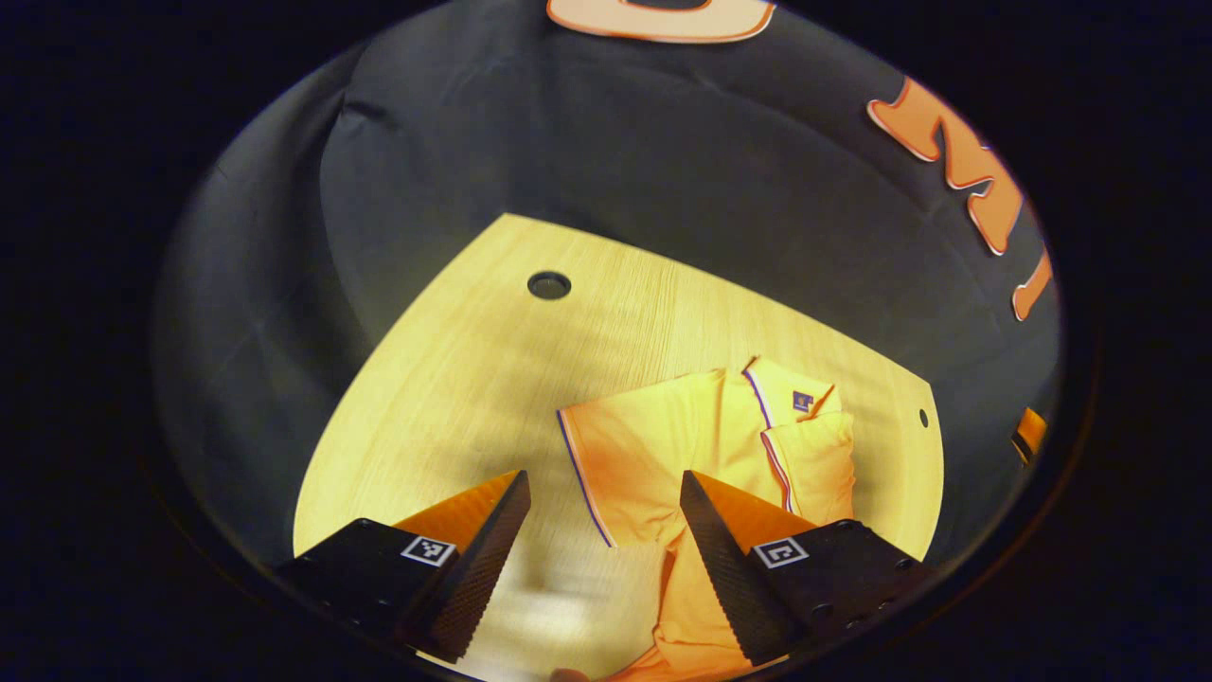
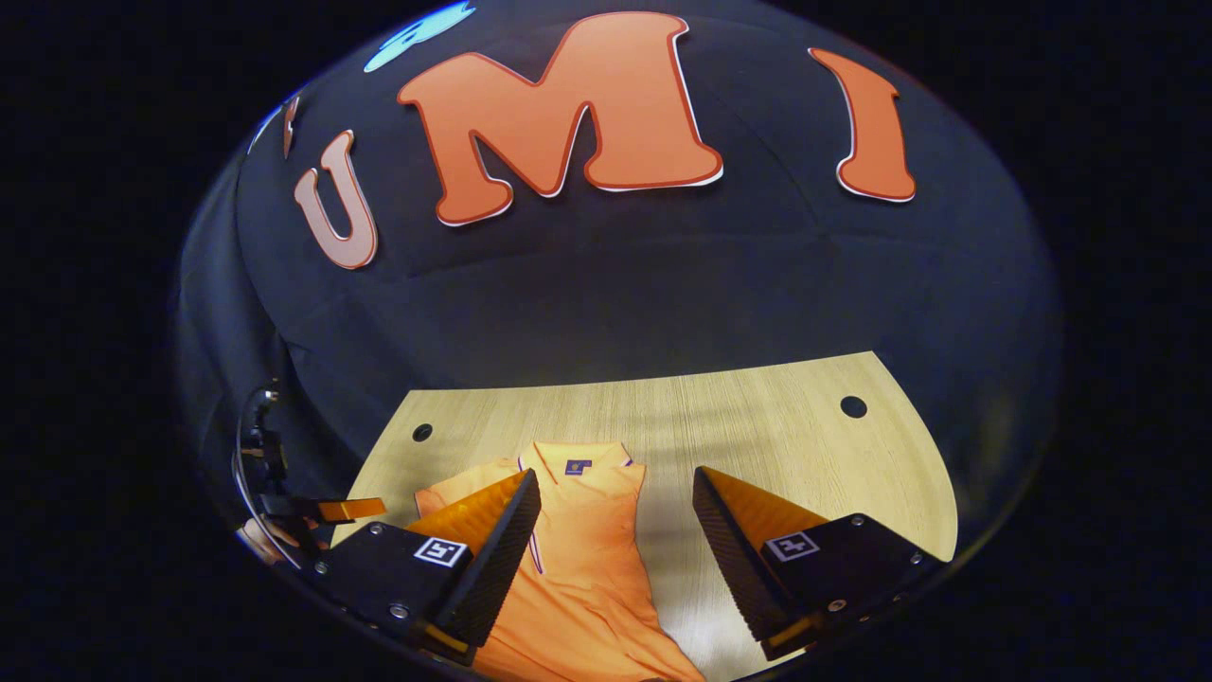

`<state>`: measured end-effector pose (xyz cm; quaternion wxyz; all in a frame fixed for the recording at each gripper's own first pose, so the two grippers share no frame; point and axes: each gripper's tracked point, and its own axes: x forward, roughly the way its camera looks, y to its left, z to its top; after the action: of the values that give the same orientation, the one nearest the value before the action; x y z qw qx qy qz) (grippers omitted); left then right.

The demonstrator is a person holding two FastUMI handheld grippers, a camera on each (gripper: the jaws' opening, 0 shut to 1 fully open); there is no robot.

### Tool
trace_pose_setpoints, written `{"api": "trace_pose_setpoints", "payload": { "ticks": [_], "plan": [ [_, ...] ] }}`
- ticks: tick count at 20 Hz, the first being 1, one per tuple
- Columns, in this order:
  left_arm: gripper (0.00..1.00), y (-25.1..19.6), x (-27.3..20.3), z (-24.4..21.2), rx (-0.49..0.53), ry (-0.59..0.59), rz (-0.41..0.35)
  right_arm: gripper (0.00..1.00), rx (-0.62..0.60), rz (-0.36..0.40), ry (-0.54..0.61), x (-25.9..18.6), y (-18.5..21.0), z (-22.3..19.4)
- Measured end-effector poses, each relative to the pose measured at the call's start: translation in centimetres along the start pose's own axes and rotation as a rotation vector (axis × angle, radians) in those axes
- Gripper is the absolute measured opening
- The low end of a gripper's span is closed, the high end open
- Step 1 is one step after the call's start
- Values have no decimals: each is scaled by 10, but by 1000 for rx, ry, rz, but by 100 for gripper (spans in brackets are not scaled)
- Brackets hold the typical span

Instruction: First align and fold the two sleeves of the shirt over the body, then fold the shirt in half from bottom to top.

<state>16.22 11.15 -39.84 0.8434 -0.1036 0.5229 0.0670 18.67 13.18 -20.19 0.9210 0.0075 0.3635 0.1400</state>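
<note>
An orange polo shirt (image 1: 663,445) lies flat on the wooden table (image 1: 473,379), collar toward the wall. In the left gripper view one short sleeve with a dark-trimmed edge (image 1: 582,474) spreads out to the left, and the other side (image 1: 819,459) lies folded over the body. My left gripper (image 1: 604,488) hovers open above that spread sleeve, with nothing between its fingers. In the right gripper view the shirt (image 2: 578,559) lies ahead and below, with its collar (image 2: 578,459) at the far end. My right gripper (image 2: 615,488) is open over the shirt's right edge, gripping nothing.
The table has round holes (image 1: 549,284) (image 2: 853,406) (image 2: 422,432) near its far corners. Black cloth walls close the booth behind it. At the left edge of the right gripper view, the other gripper (image 2: 322,511) shows with a hand on it.
</note>
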Motion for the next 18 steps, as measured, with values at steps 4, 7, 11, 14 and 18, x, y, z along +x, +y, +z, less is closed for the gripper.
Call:
{"api": "trace_pose_setpoints", "payload": {
  "ticks": [4,7,11,14,18],
  "plan": [
    [98,5,40,-20,-84,168,41,99,22,11,-1,-13,-20,-2],
    [98,10,58,-30,-105,224,78,99,37,9,9,-17,-35,-7],
    [98,24,75,-36,-101,268,144,99,52,9,32,-16,-50,-16],
    [99,26,83,-40,-96,281,167,99,65,13,51,-18,-59,-24],
    [98,32,91,-46,-73,302,221,99,73,16,59,-16,-64,-25]
  ]
}}
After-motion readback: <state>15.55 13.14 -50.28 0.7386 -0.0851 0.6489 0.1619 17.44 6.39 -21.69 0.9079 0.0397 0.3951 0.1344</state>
